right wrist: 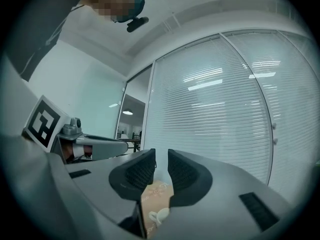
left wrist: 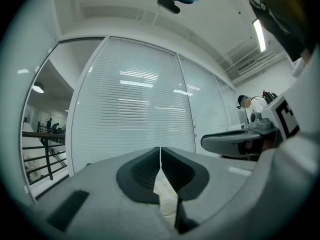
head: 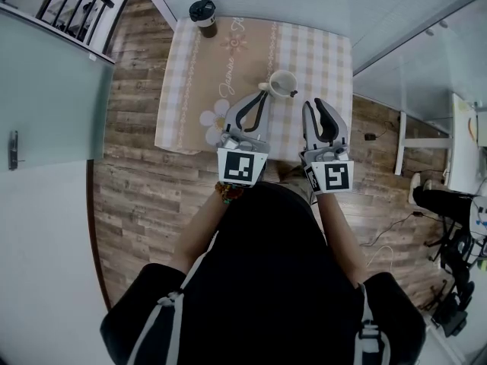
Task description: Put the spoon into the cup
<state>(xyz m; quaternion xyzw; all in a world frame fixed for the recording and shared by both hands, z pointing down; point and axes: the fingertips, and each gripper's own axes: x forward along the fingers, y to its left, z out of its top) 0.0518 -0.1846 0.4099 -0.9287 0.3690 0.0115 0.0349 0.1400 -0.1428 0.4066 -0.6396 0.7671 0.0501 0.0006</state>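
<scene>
- Cup (head: 282, 83): round, cream, glossy like glazed ceramic, with a loop handle on its left side. Stands upright about mid-table on the tablecloth (head: 190, 90).
- Spoon (head: 292, 92): shows only as a short dark stub over the cup's right rim, the rest down inside the cup (bowl end too small to make out). Long axis leans from the cup's interior out to the right and slightly toward the person; the stub points that way.
- Tablecloth: soft fabric, beige-and-white check with a plain tan centre band, daisy print and script lettering.
- Left gripper (head: 262, 97): grey moulded shell, black ribbed pads. Clenched tip to tip (left wrist: 160, 149) with nothing between. Tips sit just left of the cup's handle.
- Right gripper (head: 313, 103): same build. Released, with a narrow gap between the pads (right wrist: 161, 154) and nothing gripped. Cloth and cup (right wrist: 161, 216) visible below through the gap.
- Takeaway cup (head: 203, 15): dark lid, at the table's far edge, well apart from the cream cup.
- Floor (head: 137, 196): wood-grain planks.
</scene>
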